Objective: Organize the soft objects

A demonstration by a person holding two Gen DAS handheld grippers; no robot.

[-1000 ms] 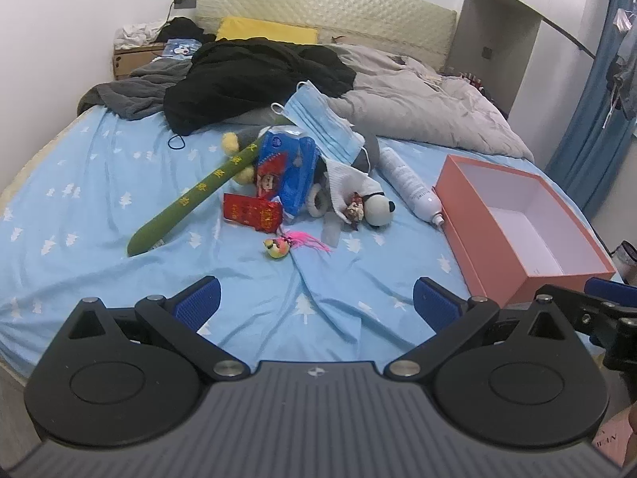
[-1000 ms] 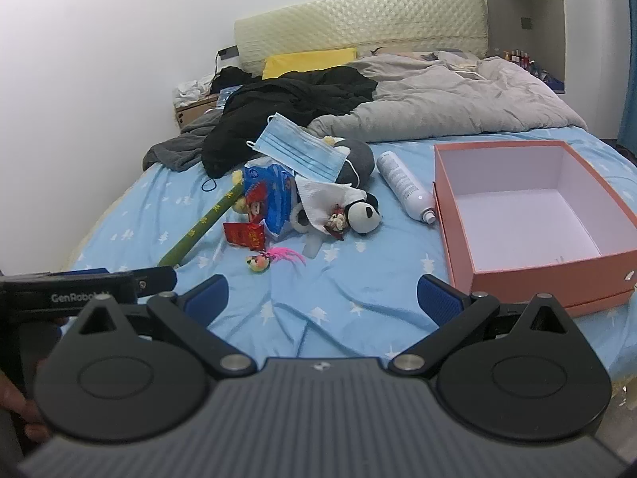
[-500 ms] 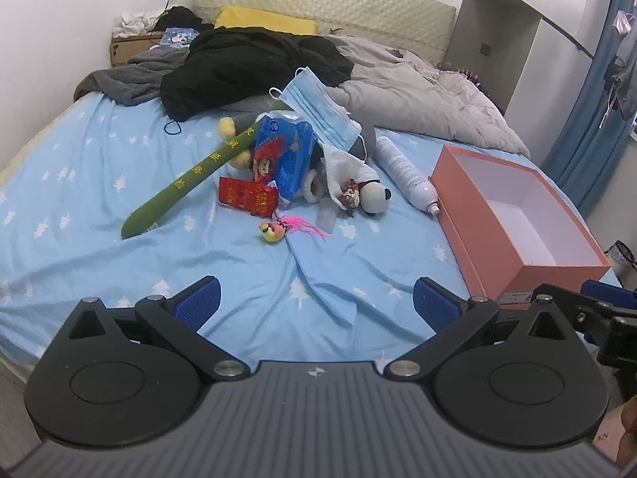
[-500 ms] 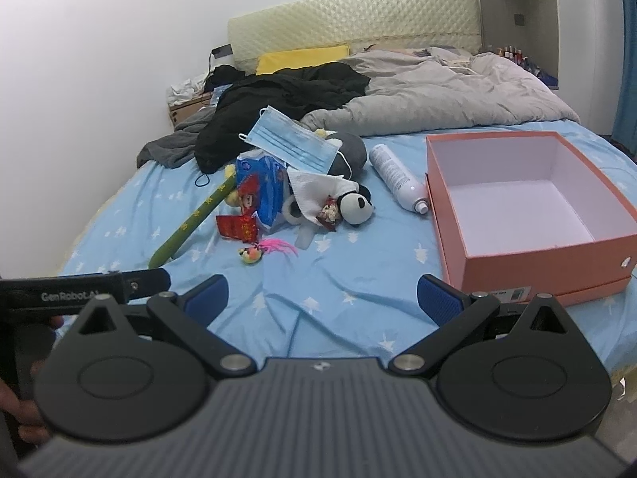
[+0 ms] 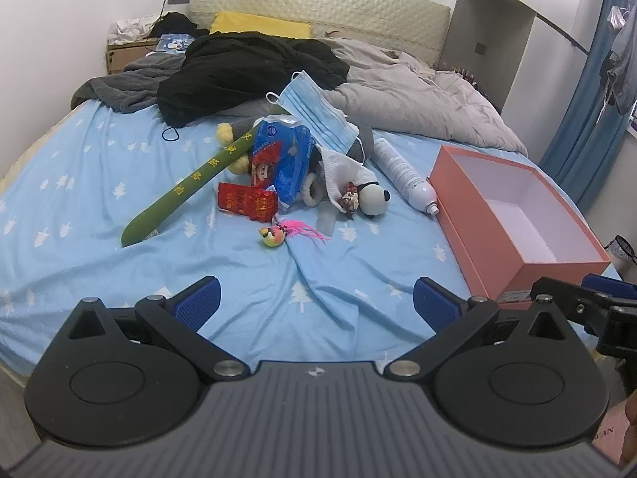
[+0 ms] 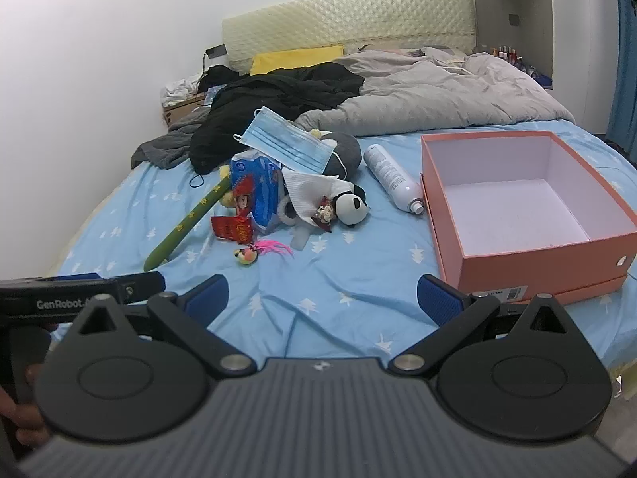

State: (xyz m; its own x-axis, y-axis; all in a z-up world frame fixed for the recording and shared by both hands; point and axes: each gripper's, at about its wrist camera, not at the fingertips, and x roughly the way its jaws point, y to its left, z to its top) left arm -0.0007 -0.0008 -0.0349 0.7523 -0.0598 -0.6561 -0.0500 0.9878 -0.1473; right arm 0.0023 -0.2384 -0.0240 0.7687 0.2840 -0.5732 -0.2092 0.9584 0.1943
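Your left gripper (image 5: 316,302) is spread wide and empty above the near edge of the bed (image 5: 79,199); your right gripper (image 6: 322,298) likewise; the toy pile, panda (image 5: 372,199) and green stick (image 5: 187,191), lies well beyond both; the orange box (image 6: 529,263) sits far right, open.

- The bed (image 5: 79,207) has a light blue sheet with white tree prints and fills the view ahead of both grippers.
- Straight ahead of the left gripper lies a small pile: a green plush stick (image 5: 187,191), a red packet (image 5: 247,201), a blue bag (image 5: 284,163), a face mask (image 5: 316,113) on top, a panda toy (image 5: 372,199).
- Nearer the left gripper lies a small pink-tufted toy (image 5: 278,235).
- Ahead and right, a white spray can (image 6: 392,179) lies just beside an open orange box (image 6: 529,257).
- Farthest off lie black clothes (image 5: 239,67) and a grey quilt (image 6: 438,95).
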